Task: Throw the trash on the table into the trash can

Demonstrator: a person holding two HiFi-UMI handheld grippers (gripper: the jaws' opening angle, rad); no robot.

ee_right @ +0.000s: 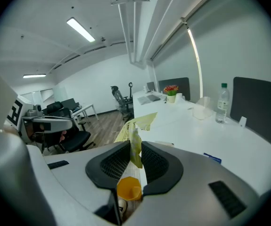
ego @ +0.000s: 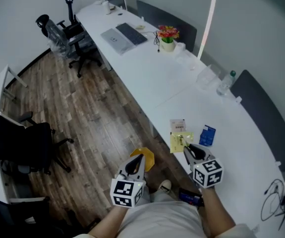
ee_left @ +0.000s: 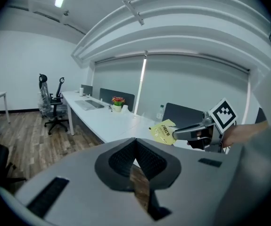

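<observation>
My right gripper (ego: pixel 188 150) is shut on a yellow snack packet (ego: pixel 179 142) and holds it in the air by the white table's (ego: pixel 241 148) near edge. In the right gripper view the packet (ee_right: pixel 136 126) stands pinched between the jaws of the right gripper (ee_right: pixel 135 149), with the yellow trash can (ee_right: pixel 128 188) on the floor below. A second packet (ego: pixel 178 125) and a blue wrapper (ego: pixel 207 135) lie on the table. My left gripper (ego: pixel 138 160) hangs shut and empty over the trash can (ego: pixel 147 158), partly hiding it. The left gripper (ee_left: pixel 135 160) looks towards the held packet (ee_left: pixel 162 130).
Farther along the table stand a laptop (ego: pixel 123 35), a flower pot (ego: pixel 167 38) and a water bottle (ego: pixel 226 82). Office chairs (ego: pixel 65 33) stand at the far end of the wooden floor, and a black chair (ego: pixel 18 143) at the left. A person's shoe (ego: pixel 165 186) is beside the trash can.
</observation>
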